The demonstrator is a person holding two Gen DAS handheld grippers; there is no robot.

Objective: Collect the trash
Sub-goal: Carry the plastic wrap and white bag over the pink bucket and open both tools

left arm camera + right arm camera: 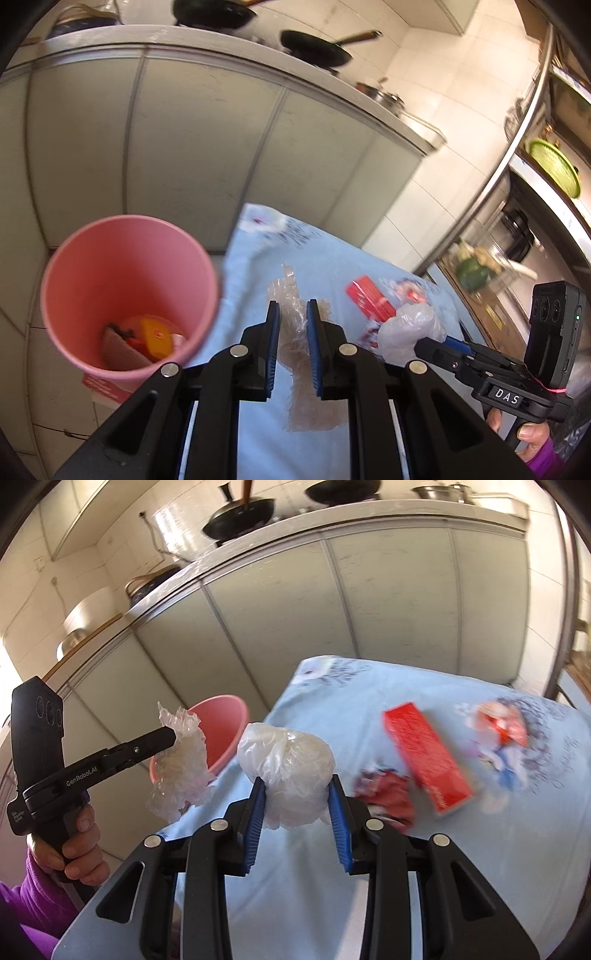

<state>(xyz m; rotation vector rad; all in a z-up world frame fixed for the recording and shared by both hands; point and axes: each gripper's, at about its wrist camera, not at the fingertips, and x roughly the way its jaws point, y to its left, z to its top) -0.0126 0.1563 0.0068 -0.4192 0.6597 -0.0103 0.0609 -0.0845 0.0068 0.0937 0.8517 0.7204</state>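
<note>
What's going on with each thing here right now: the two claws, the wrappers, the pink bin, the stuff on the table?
Left gripper: shut on clear crumpled wrapper, lifted.
Right gripper: shut on white plastic bag, lifted.
Pink bin: upright, open, trash at bottom.
Red box: lying flat on table.
Red wrapper: crumpled on table.

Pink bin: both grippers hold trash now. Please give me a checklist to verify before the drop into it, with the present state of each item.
1. Left gripper clamps the clear plastic wrap: ok.
2. Right gripper clamps the white plastic bag: ok.
3. Pink bin open, with room inside: ok.
4. Wrap directly above the bin mouth: not ok, it hangs beside the rim.
5. Bag above the bin: not ok, it is over the blue cloth.
6. Red box collected: not ok, it lies on the cloth.
</note>
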